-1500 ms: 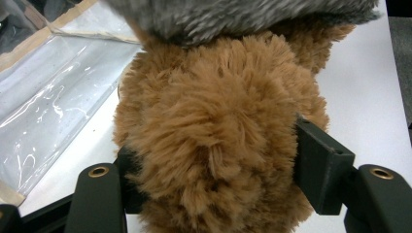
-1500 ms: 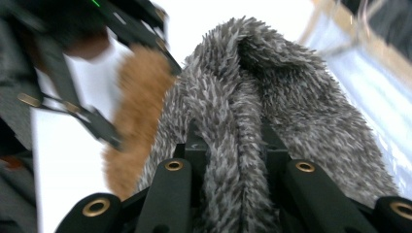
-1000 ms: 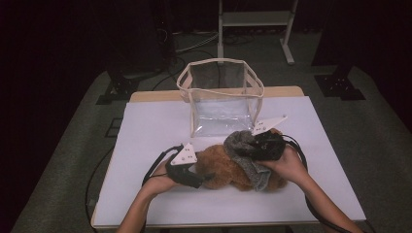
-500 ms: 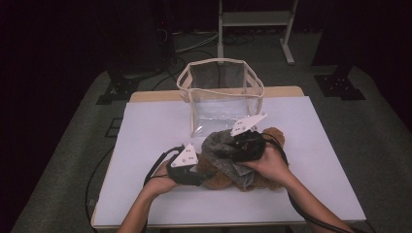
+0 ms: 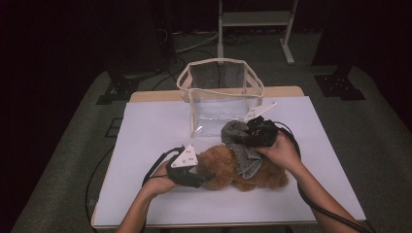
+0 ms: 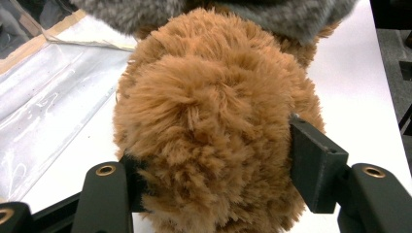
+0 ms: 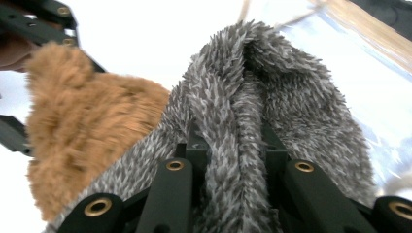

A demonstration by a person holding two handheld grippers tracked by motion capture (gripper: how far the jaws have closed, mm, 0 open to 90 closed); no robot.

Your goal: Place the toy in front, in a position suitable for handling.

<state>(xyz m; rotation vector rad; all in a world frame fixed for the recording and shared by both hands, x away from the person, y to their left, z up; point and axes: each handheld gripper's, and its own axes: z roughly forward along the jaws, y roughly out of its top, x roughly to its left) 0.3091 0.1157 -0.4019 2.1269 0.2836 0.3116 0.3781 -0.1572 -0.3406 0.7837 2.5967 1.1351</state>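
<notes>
A brown plush toy [image 5: 221,165] lies on the white table [image 5: 155,126], in front of a clear bag [image 5: 221,97]. A grey furry cloth [image 5: 240,145] drapes over its middle. My left gripper [image 5: 201,177] is shut on the toy's left end; in the left gripper view its jaws press into the brown plush toy [image 6: 209,121] from both sides, with the left gripper [image 6: 218,165] centred on it. My right gripper [image 5: 250,133] is shut on the cloth's upper end. In the right gripper view a fold of grey cloth [image 7: 252,107] runs between the jaws of the right gripper [image 7: 233,145], with the brown toy [image 7: 82,131] at the left.
The clear bag, with beige trim, stands open-topped at the table's far middle, just behind the right gripper; its wall [image 7: 369,82] is close. Cables trail from both grippers. Bare white table lies left and right of the toy. A dark floor surrounds the table.
My right gripper, with the grey cloth in it, has swung left and then back right, ending a little farther toward the bag. The left gripper has stayed clamped on the toy.
</notes>
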